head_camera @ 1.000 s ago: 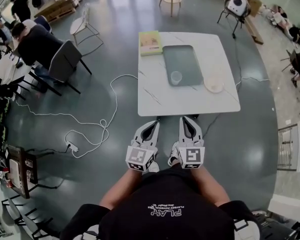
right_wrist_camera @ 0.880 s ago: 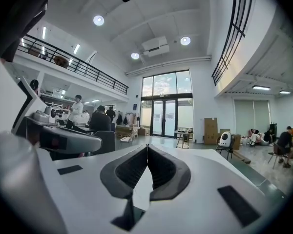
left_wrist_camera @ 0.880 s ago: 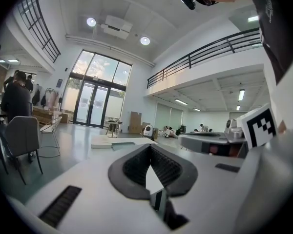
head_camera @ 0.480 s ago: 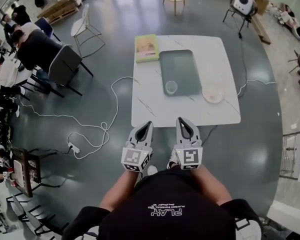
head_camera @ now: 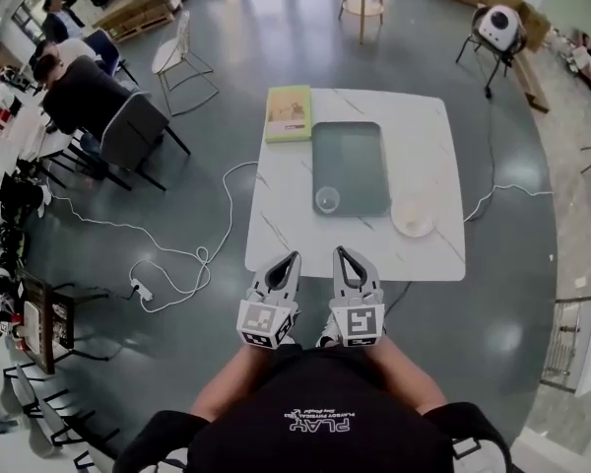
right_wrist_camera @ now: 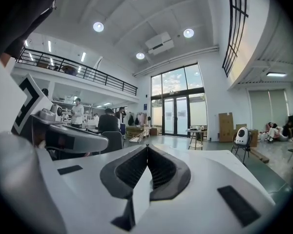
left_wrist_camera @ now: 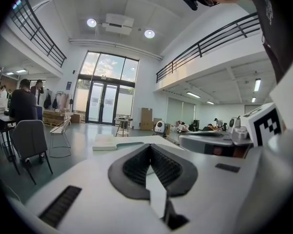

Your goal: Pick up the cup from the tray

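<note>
While the person stood at the near edge of the bench (head_camera: 435, 136), both grippers were held out side by side in front of the body, pointing toward it. The left gripper (head_camera: 294, 256) had its fingers (left_wrist_camera: 132, 167) pressed together at the tips with nothing between them. The right gripper (head_camera: 339, 250) was the same, its fingers (right_wrist_camera: 163, 172) closed tight and empty. The cup (head_camera: 326, 201), a clear one, stood upright in the near left corner of the tray (head_camera: 360, 151), beyond the gripper tips and apart from them. The tray lay lengthwise in the middle of the white bench. A book (head_camera: 289, 112) lay at the bench's far left corner, just beside the tray. A plate (head_camera: 414, 218) sat to the right of the tray's near end. On the floor to the left a white cable (head_camera: 212, 249) trailed toward the bench. Farther left a person sat in a chair (head_camera: 128, 131).
</note>
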Demonstrator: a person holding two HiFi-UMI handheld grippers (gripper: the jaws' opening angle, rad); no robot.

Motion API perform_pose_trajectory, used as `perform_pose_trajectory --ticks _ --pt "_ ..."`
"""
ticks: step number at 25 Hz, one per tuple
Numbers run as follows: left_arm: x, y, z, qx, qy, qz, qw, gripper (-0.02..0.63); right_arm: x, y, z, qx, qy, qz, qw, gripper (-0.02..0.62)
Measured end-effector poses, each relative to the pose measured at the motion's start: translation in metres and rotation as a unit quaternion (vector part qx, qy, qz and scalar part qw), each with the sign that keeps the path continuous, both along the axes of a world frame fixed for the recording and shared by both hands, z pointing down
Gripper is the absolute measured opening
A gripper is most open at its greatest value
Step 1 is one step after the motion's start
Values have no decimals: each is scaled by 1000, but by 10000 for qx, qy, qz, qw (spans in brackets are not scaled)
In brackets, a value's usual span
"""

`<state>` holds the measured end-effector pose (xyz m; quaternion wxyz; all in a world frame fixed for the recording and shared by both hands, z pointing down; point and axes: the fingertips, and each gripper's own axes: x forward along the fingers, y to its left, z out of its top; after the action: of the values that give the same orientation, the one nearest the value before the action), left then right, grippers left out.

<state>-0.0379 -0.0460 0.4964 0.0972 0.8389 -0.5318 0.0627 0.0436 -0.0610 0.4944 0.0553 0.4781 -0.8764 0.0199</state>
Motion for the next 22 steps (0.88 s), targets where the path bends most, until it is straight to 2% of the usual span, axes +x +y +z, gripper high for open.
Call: perform_pose_trajectory --ticks 9,22 --pt "6 -18 -2 19 -88 -34 10000 8 -2 -21 1 6 -160 -46 9999 9" --pt "-25 -63 0 155 24 138 9998 8 -27 -61 -6 166 44 155 9997 9"
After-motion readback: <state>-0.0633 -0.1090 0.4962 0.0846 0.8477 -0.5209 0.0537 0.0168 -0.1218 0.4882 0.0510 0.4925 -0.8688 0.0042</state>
